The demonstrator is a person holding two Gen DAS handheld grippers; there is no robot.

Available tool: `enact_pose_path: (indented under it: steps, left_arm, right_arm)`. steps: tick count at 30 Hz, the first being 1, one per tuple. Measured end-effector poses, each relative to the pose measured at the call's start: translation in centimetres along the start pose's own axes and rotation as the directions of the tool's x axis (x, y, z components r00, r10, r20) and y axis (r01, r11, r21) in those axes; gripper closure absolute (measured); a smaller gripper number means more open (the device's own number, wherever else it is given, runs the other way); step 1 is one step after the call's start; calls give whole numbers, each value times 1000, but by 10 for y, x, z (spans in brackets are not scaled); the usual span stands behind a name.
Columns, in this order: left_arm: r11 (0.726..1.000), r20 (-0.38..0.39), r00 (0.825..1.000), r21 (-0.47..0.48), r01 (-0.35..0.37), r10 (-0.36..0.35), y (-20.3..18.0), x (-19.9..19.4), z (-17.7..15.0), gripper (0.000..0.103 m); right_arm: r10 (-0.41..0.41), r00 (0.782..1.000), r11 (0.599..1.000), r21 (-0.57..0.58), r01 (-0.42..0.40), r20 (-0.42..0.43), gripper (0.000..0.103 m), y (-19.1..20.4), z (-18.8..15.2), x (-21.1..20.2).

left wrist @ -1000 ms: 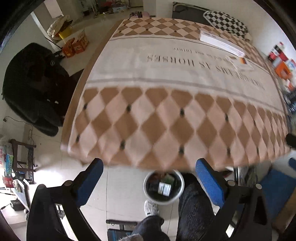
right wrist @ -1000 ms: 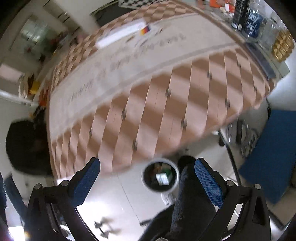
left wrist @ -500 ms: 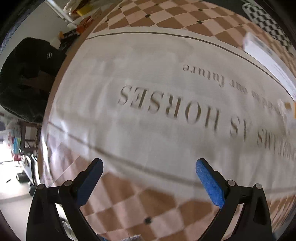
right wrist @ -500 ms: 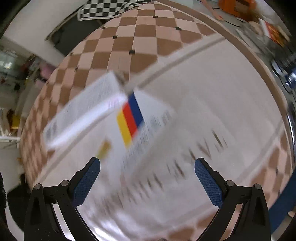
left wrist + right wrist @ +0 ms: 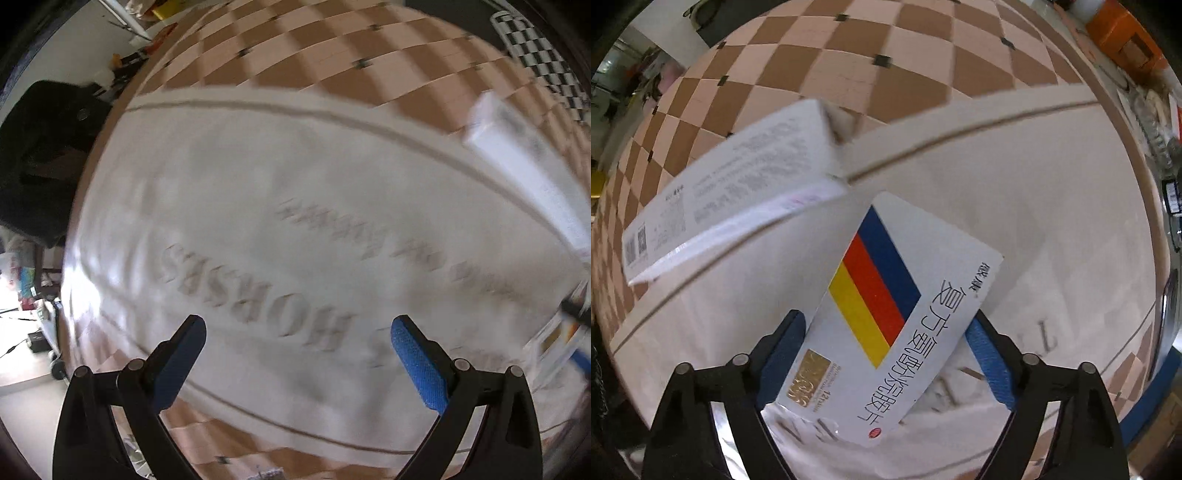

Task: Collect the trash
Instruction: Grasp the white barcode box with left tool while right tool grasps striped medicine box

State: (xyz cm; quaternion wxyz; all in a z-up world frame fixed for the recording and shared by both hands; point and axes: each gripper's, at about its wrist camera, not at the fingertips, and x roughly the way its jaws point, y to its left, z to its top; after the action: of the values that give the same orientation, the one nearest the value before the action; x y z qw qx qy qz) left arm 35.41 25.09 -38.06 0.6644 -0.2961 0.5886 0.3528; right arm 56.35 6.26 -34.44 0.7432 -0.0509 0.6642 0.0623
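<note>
A white medicine box [image 5: 886, 314] with blue, red and yellow stripes lies on the table cloth between the fingers of my right gripper [image 5: 886, 354]. The jaws stand wide, one on each side of the box, and do not seem to press it. A long white box [image 5: 731, 192] lies just beyond it, and shows in the left wrist view [image 5: 524, 155] at the far right. The striped box [image 5: 557, 339] shows blurred at the right edge there. My left gripper [image 5: 295, 354] is open and empty above the printed cloth.
The table cloth [image 5: 295, 184] has brown and pink checks and a pale printed middle. A black chair [image 5: 40, 155] stands off the table's left side. Orange boxes [image 5: 1126, 40] and clutter lie along the right edge.
Both grippers have gone from above the floor bin to over the table. My right gripper has closed in on the striped box, which now lies between its fingers.
</note>
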Motion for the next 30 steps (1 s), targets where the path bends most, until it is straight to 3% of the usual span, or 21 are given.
enact_pose_path:
  steps: [4, 9, 14, 16, 17, 19, 21, 23, 25, 26, 28, 30]
  left_arm:
    - [989, -18, 989, -34, 145, -146, -41, -19, 24, 1]
    - [908, -87, 919, -220, 358, -383, -87, -25, 64, 1]
    - [844, -144, 878, -382, 377, -457, -121, -8, 88, 1]
    - [828, -163, 873, -432, 356, -460, -133, -2, 94, 2]
    - [823, -175, 872, -455, 339, -456, -135, 3, 98, 5]
    - [825, -195, 877, -474, 307, -439, -133, 10, 101, 26]
    - [844, -200, 888, -449, 292, -413, -132, 8, 101, 38]
    - [897, -178, 917, -342, 282, -356, -134, -1, 103, 42]
    - [959, -131, 956, -147, 241, -261, -136, -14, 96, 47]
    - [975, -109, 969, -36, 217, -220, -137, -18, 89, 48]
    - [982, -91, 984, 94, 164, -155, -134, -19, 76, 48]
    - [979, -148, 976, 102, 174, -158, -127, -5, 65, 47]
  right_arm:
    - [-20, 998, 1000, 7, 20, 58, 16, -40, 20, -23]
    - [-71, 994, 996, 63, 66, 81, 16, -73, 74, -25]
    - [-109, 992, 993, 60, 104, 71, 16, -73, 116, -16]
    - [-114, 991, 992, 55, 110, 66, 16, -69, 127, -13]
    - [-116, 991, 992, 55, 113, 63, 16, -68, 128, -12]
    - [-116, 992, 993, 41, 114, 49, 16, -58, 150, -6]
    - [-120, 992, 993, 17, 120, 32, 16, -54, 155, -2]
    - [-121, 993, 992, -26, 121, 14, 16, -50, 147, 3]
    - [-126, 992, 990, -67, 125, -11, 16, -44, 144, 7]
    - [-131, 991, 988, -91, 128, -29, 16, -41, 142, 10]
    - [-140, 989, 985, -106, 136, -36, 16, -32, 145, 14]
    - [-157, 986, 984, -99, 151, -55, 15, -34, 147, 18]
